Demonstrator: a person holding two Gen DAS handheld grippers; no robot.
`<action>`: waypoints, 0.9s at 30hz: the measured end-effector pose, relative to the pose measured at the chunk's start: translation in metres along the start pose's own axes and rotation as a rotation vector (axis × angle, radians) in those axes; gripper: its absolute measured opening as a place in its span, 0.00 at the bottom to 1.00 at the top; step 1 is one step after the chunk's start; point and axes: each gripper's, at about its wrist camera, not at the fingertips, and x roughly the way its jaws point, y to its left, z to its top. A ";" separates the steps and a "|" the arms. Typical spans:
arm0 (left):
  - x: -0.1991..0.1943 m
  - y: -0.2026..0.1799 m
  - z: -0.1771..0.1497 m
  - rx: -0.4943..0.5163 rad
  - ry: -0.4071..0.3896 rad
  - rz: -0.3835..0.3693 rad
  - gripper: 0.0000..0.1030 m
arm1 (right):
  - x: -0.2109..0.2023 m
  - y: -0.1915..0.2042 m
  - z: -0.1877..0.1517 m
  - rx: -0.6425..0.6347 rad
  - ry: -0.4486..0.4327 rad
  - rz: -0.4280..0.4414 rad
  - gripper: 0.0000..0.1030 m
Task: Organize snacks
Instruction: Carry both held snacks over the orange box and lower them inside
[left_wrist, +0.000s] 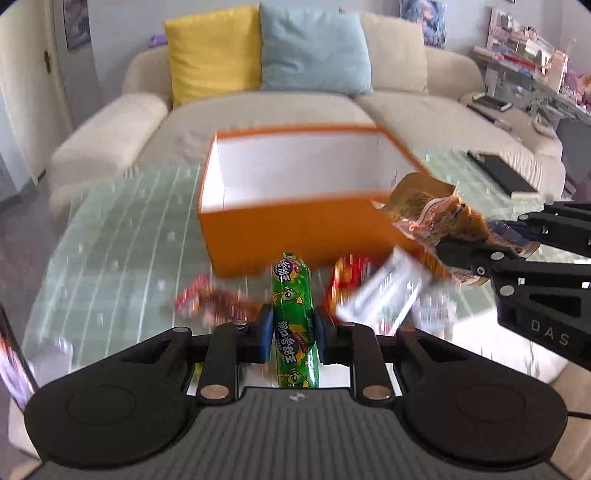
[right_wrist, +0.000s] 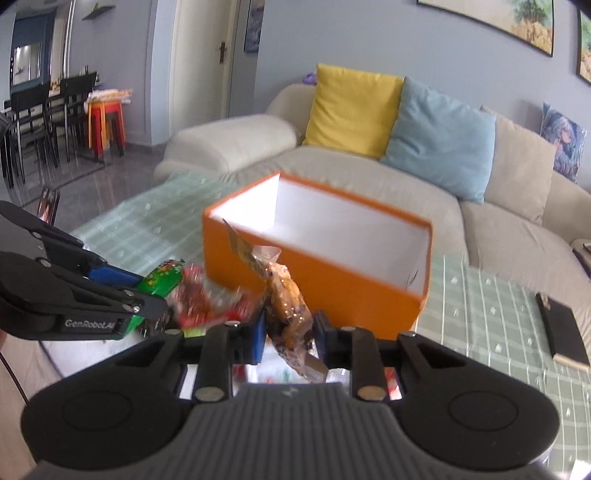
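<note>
My left gripper (left_wrist: 292, 332) is shut on a green sausage snack (left_wrist: 293, 321), held lengthwise between the blue pads above the table. My right gripper (right_wrist: 288, 328) is shut on a brown snack packet (right_wrist: 286, 295); the same packet (left_wrist: 439, 214) hangs by the orange box's right front corner in the left wrist view. The open orange box (left_wrist: 295, 229) with a white inside stands on the table just beyond both grippers and looks empty. Loose snacks lie in front of it: a red packet (left_wrist: 210, 299), a white packet (left_wrist: 384, 295) and a red one (left_wrist: 351, 273).
A green checked cloth covers the glass table (left_wrist: 122, 236). A black notebook (right_wrist: 561, 328) lies on its right side. A cream sofa (left_wrist: 277, 107) with yellow, blue and beige cushions stands behind the table. Dining chairs (right_wrist: 48, 110) are far left.
</note>
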 end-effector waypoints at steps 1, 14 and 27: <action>0.001 0.000 0.008 0.005 -0.016 0.004 0.24 | 0.002 -0.004 0.007 0.005 -0.011 0.003 0.23; 0.034 0.018 0.108 -0.036 -0.151 -0.023 0.24 | 0.062 -0.040 0.101 0.065 -0.099 0.013 0.23; 0.127 0.046 0.129 -0.058 0.089 -0.054 0.24 | 0.186 -0.076 0.117 0.268 0.161 0.081 0.23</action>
